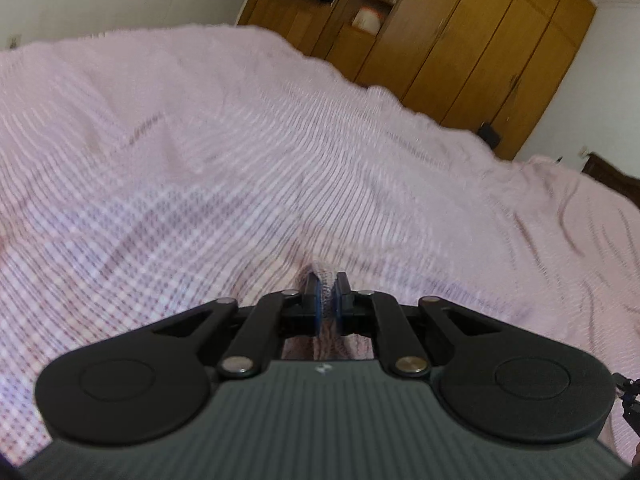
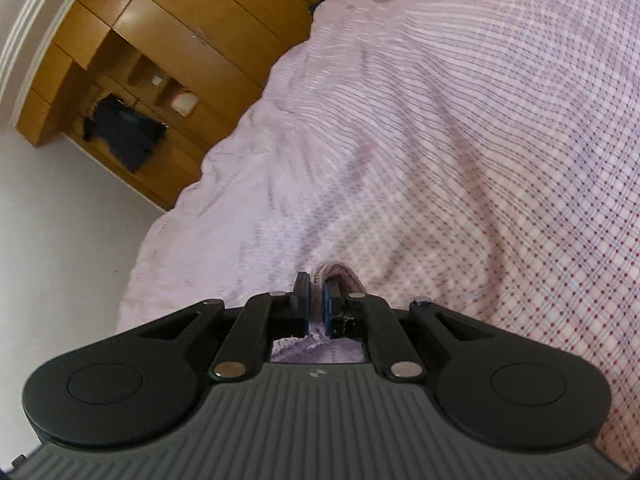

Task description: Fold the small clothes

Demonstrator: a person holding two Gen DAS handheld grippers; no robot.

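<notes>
A pink knitted garment (image 1: 326, 280) is pinched between the blue pads of my left gripper (image 1: 328, 300), which is shut on it above the bed. More of this knit hangs down under the jaws. In the right wrist view, my right gripper (image 2: 317, 298) is shut on a fold of the same pink knitted garment (image 2: 336, 274), and pale purple fabric of it shows below the jaws. Most of the garment is hidden under both grippers. Both views are blurred.
A pink checked bedspread (image 1: 240, 152) covers the bed beneath both grippers. A wooden wardrobe (image 1: 460, 32) stands beyond the bed's far edge, with dark clothing (image 2: 124, 136) hanging on it and a white item (image 1: 366, 20) on a shelf. A white wall (image 2: 72, 220) lies past the bed's edge.
</notes>
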